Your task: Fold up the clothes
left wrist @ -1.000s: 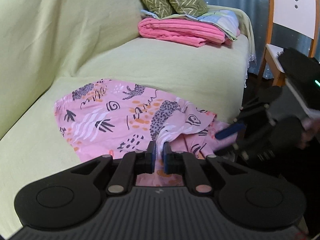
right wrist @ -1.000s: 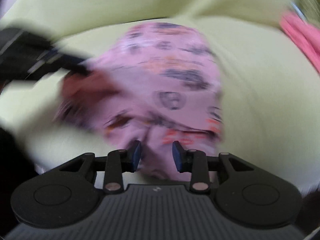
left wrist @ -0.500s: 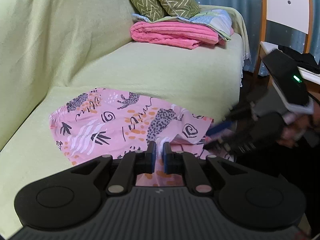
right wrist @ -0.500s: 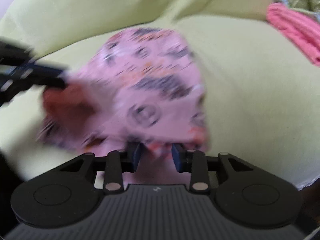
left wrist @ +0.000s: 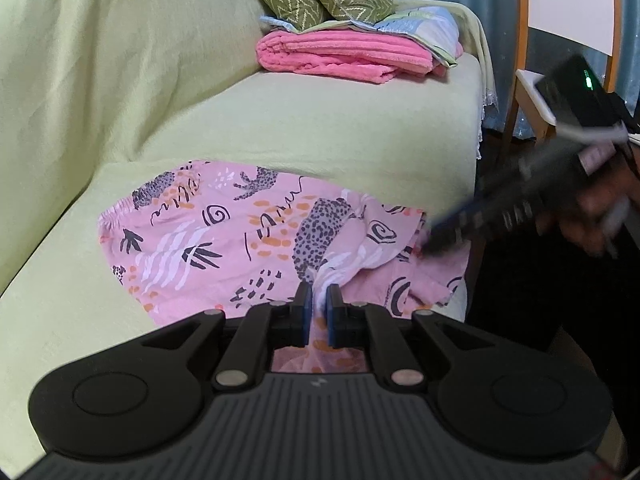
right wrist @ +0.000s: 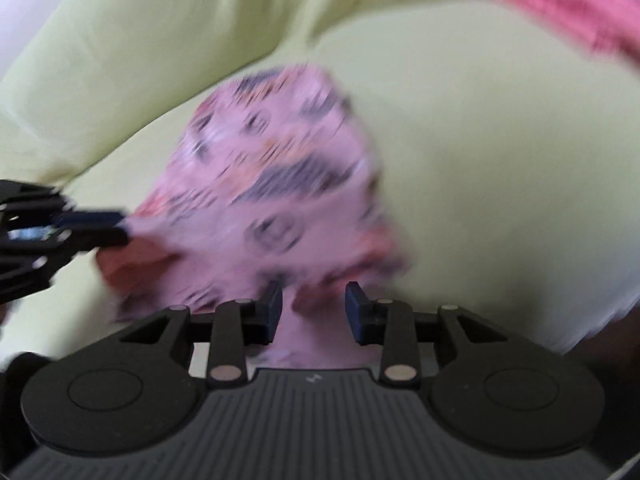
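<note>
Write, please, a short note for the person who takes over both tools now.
Left tool: shut on a bunched edge of the pink patterned garment.
Right tool: jaws apart and just opening wider at the garment's near edge; the picture is blurred, no grip visible.
The garment lies on the green sofa, mostly spread.
Done: left grip.
Left: take the edge with the right tool, then fold.

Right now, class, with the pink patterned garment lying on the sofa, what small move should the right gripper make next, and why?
Probably close the right gripper on the garment's near edge. The left gripper is already pinching a fold of the pink patterned garment, while the right one's jaws, which have just been opening, stand apart with cloth between them, unclamped. Both need a grip before lifting the edge to fold.
</note>
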